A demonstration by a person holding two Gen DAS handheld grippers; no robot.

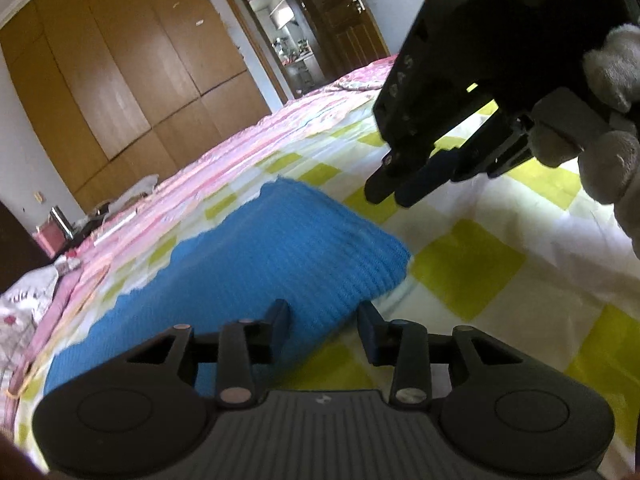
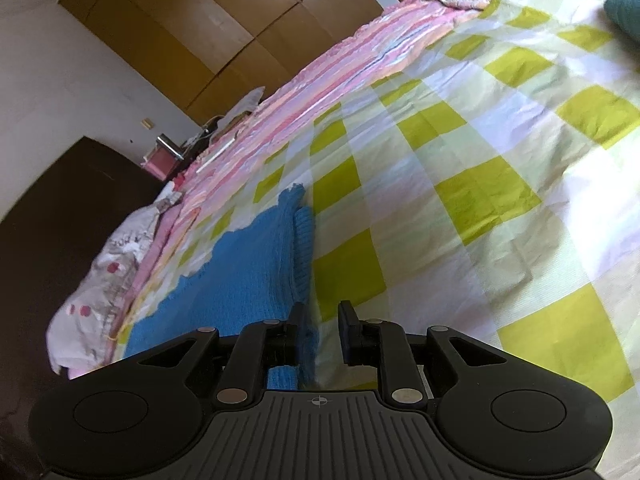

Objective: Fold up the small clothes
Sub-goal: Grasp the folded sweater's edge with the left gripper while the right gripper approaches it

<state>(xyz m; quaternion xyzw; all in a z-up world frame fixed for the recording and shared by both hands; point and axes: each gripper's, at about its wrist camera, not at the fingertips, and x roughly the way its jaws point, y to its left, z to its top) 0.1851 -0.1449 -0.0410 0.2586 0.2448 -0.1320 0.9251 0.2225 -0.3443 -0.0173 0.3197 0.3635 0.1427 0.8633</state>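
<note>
The blue knitted garment [image 1: 256, 256] lies flat on the bed [image 1: 500, 248], on the green-and-white checked sheet, already doubled over: in the right wrist view a ribbed layer sits along its right edge on top of the wider layer below, so at least one fold looks done. It lies toward the left side of the bed, beside the pink striped cover [image 1: 240, 148] that runs along the far left edge, probably so the open checked area to the right stays free for working. The left tool [image 1: 324, 330] hovers at the garment's near right corner with its fingers apart and nothing between them, one finger over the knit and one over the sheet, which reads as a line-up to pinch that edge. The right tool [image 1: 394, 194], held in a grey-gloved hand [image 1: 612, 160], hangs above the garment's far right corner; its tips look nearly together from this side, while its own camera shows a modest gap between them and nothing gripped, so I take it as slightly parted and empty. At the far right, a teal knitted item [image 2: 624, 16] lies well apart, perhaps already finished.
</note>
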